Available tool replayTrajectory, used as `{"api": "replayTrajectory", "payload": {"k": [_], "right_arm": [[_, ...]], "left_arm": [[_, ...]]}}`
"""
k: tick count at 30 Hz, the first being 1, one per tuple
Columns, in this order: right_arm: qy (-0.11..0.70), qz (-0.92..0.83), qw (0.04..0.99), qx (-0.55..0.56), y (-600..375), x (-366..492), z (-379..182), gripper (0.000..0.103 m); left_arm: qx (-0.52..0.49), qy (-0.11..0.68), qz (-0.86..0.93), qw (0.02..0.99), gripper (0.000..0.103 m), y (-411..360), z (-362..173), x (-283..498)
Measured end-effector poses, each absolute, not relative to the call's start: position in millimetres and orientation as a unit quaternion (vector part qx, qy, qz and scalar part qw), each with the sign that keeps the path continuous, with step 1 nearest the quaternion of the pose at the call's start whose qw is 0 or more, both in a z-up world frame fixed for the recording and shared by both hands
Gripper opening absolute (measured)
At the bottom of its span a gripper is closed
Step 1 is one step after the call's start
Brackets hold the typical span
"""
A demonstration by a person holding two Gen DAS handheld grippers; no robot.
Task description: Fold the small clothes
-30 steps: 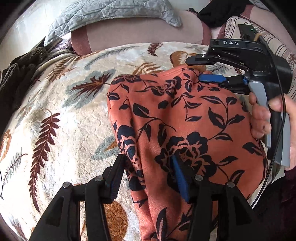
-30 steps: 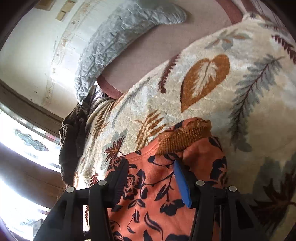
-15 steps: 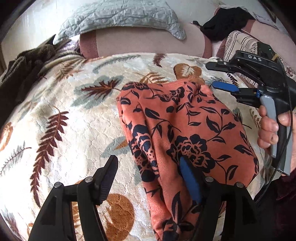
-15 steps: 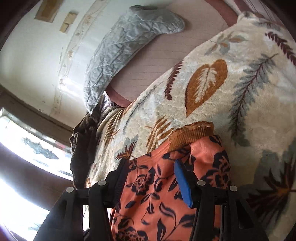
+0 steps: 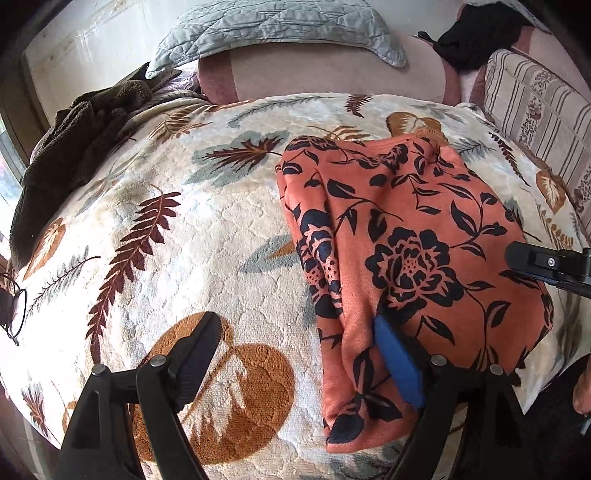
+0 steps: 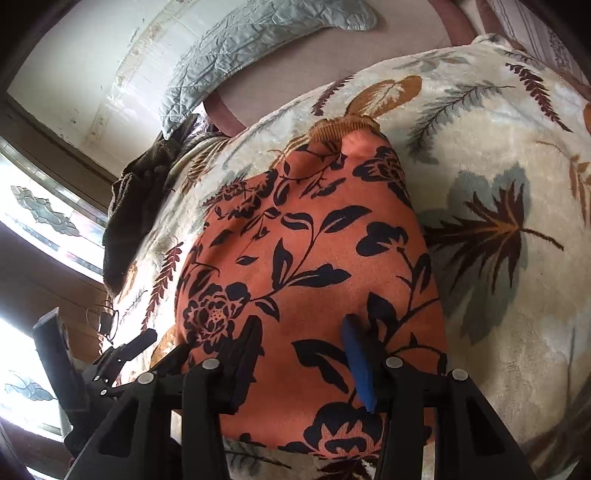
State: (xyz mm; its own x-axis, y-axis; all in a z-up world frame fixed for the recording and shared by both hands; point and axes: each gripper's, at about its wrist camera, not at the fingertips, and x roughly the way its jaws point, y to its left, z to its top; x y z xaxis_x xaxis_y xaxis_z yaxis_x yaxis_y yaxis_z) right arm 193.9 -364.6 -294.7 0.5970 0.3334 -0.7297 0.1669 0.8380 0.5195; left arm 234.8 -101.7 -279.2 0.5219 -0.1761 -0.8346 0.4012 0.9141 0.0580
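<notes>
An orange garment with a dark floral print (image 5: 413,236) lies folded on the leaf-patterned blanket (image 5: 184,236). Its mustard ribbed cuff (image 6: 343,127) is at the far end. My left gripper (image 5: 295,343) hangs over the garment's near left corner. Its jaws are opening wide: the blue pad (image 5: 397,360) rests on the cloth and the black finger (image 5: 199,350) stands over bare blanket. My right gripper (image 6: 299,350) hovers over the garment's near end. Its jaws are closing, with flat cloth (image 6: 306,258) beneath and between them, not pinched. Each gripper shows at the edge of the other's view.
A grey quilted pillow (image 5: 280,26) and a mauve bolster (image 5: 332,70) lie at the back. A dark brown towel (image 5: 66,147) is heaped at the left. A black cloth (image 5: 476,33) and a striped cushion (image 5: 535,107) sit at the right. Glasses (image 5: 14,314) lie at the left edge.
The left jaws have spread apart and let go of the garment's folded edge. The right gripper has drawn back from the cuff end to the garment's near end.
</notes>
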Motion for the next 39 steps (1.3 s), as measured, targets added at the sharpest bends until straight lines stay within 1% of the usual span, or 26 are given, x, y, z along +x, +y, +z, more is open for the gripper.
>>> {"api": "replayTrajectory", "payload": {"k": [4, 5, 8, 9, 12, 15, 18, 19, 23, 27, 39], "right_arm": [[0.417, 0.036, 0.867, 0.270, -365, 163, -274, 0.050], [0.410, 0.030, 0.873, 0.262, -364, 155, -267, 0.054], [0.383, 0.014, 0.894, 0.231, -361, 129, -241, 0.057], [0.373, 0.006, 0.902, 0.216, -359, 121, -230, 0.059], [0.341, -0.017, 0.923, 0.179, -351, 96, -195, 0.062], [0.307, -0.033, 0.938, 0.159, -346, 71, -161, 0.069], [0.279, -0.044, 0.950, 0.133, -337, 48, -131, 0.071], [0.271, -0.048, 0.953, 0.125, -334, 40, -123, 0.072], [0.249, -0.053, 0.961, 0.111, -326, 11, -98, 0.072], [0.237, -0.050, 0.965, 0.104, -320, -10, -82, 0.072], [0.207, -0.040, 0.973, 0.090, -299, -51, -58, 0.072]], "left_arm": [[0.119, 0.436, -0.144, 0.880, 0.085, -99, -261, 212], [0.127, 0.424, -0.137, 0.886, 0.085, -99, -253, 204], [0.152, 0.379, -0.119, 0.905, 0.086, -101, -227, 178], [0.156, 0.366, -0.113, 0.911, 0.086, -100, -217, 171], [0.151, 0.327, -0.106, 0.927, 0.088, -96, -184, 146], [0.131, 0.292, -0.103, 0.942, 0.093, -87, -151, 125], [0.110, 0.258, -0.092, 0.956, 0.098, -76, -119, 102], [0.103, 0.248, -0.089, 0.959, 0.100, -73, -110, 95], [0.078, 0.214, -0.070, 0.971, 0.101, -60, -79, 71], [0.077, 0.177, -0.043, 0.980, 0.102, -55, -57, 49], [0.058, 0.132, -0.045, 0.989, 0.103, -47, -14, 0]]}}
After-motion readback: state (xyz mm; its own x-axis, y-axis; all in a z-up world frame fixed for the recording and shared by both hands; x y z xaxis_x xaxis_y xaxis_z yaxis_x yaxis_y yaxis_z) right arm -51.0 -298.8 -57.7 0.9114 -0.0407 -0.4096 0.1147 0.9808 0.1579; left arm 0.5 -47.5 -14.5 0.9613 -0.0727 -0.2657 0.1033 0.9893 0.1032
